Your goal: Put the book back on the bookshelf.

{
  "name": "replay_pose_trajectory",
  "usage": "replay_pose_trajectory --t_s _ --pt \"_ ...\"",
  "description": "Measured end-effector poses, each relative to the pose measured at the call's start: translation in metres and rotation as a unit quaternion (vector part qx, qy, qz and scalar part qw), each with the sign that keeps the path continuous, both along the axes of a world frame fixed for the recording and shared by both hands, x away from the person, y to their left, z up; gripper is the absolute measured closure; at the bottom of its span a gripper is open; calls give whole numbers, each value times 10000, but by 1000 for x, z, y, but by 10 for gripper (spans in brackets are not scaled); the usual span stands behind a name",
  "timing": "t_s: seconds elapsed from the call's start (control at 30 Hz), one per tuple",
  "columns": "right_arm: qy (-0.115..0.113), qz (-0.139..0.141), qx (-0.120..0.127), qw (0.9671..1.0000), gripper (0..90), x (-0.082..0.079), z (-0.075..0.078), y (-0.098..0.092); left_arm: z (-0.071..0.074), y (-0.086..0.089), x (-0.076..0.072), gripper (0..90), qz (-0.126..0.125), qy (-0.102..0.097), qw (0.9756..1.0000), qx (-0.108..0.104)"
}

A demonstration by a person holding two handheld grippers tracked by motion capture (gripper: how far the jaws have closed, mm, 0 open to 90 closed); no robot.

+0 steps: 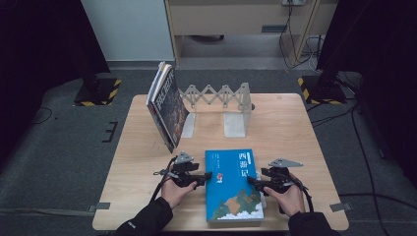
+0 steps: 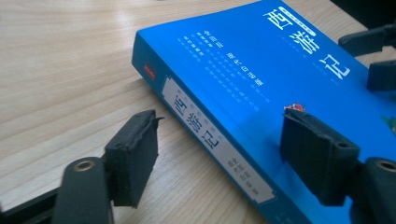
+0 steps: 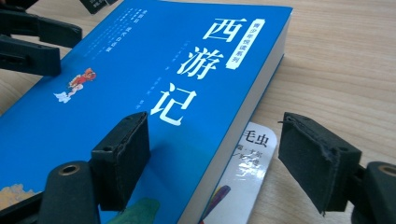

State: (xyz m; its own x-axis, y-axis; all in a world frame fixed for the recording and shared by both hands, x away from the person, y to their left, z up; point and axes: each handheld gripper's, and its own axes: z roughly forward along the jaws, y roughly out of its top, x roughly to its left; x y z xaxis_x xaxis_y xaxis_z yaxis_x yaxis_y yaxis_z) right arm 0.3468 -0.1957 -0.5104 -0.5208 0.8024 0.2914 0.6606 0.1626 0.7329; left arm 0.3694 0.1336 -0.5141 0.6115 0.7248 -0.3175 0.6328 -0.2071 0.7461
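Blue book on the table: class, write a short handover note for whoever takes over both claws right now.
Left claw: open, jaws straddling the spine edge of the blue book, not pressing on it.
Right claw: open, jaws straddling the book's page edge, not gripping.
Things: the blue book lies flat, cover up, near the front of the table; a thinner booklet pokes out from under its page edge. Farther back stands the expanding book rack, with other books leaning at its left end.
Done: both claws lined up on the book's sides.
Left: probably close on the book, lift it and stand it in the rack.
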Motion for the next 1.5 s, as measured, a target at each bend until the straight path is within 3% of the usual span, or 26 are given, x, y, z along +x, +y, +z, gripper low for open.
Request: replay_pose_trajectory --t_s 0.07,0.3,0.6,0.8,1.27,1.5 --pt "84 13 56 9999 230 0 -1 0 -1 -2 2 229 -33 -38 10000 -31" --pt "159 14 142 9998 211 1 -3 4 -8 -8 7 214 -40 170 9992 -354" --pt "262 56 298 9992 215 3 -6 6 -17 -14 10 162 -7 198 9980 -606" --pt "308 123 362 9988 217 4 -7 9 -26 -12 14 116 97 503 9937 -994" --pt "439 85 511 9977 202 5 -10 13 -30 -12 15 103 172 421 9926 -1127" --pt "456 26 599 9972 194 5 -12 14 -31 -13 15 120 366 430 9910 -1213"
